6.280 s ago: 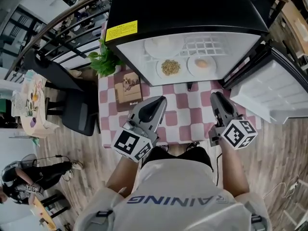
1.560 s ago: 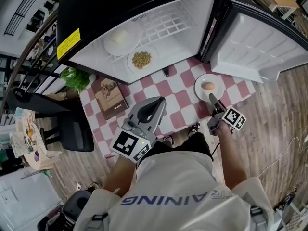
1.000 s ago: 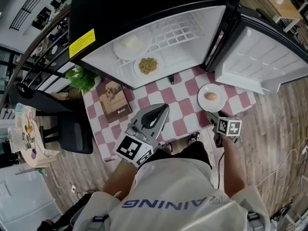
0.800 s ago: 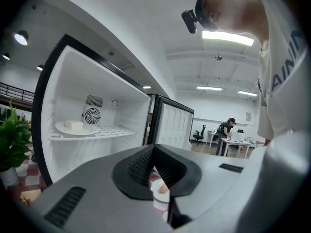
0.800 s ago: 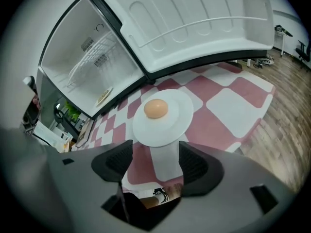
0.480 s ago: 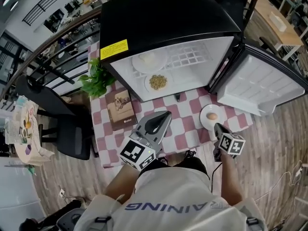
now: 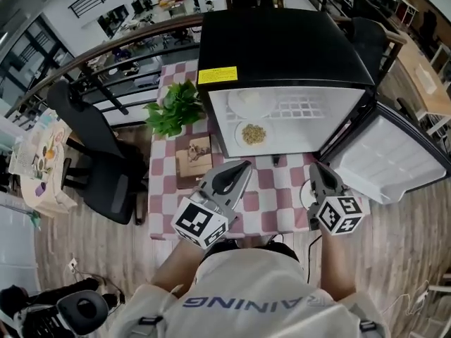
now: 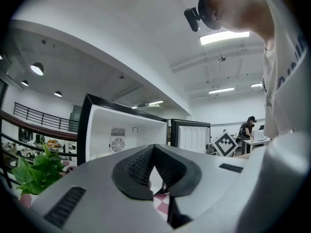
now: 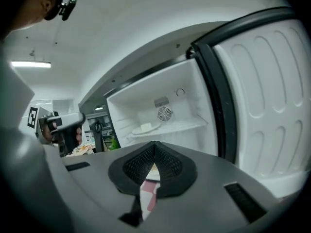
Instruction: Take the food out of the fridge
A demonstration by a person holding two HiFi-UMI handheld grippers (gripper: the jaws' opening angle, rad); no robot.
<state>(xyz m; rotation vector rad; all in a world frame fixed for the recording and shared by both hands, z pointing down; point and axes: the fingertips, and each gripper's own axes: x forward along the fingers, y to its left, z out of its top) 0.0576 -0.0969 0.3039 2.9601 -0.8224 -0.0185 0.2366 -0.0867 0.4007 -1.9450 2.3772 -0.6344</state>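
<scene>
Fridge (image 7: pixel 282 55) at upper centre, door swung open to the right for reach. On its shelf, not yet taken out: grain plate (image 7: pixel 254 134) at the front, plate of pale food (image 7: pixel 248 103) behind. Left hand-held gripper (image 7: pixel 244 165) and right hand-held gripper (image 7: pixel 315 166) at lower centre above the checked desk (image 7: pixel 278 189), jaws fully closed on nothing, aimed toward the shelf, probably ready for the next plate.

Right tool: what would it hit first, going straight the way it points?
Most likely the open fridge: the right tool, shut and empty, aims across the checked table into its white interior. Depth is unclear.
</scene>
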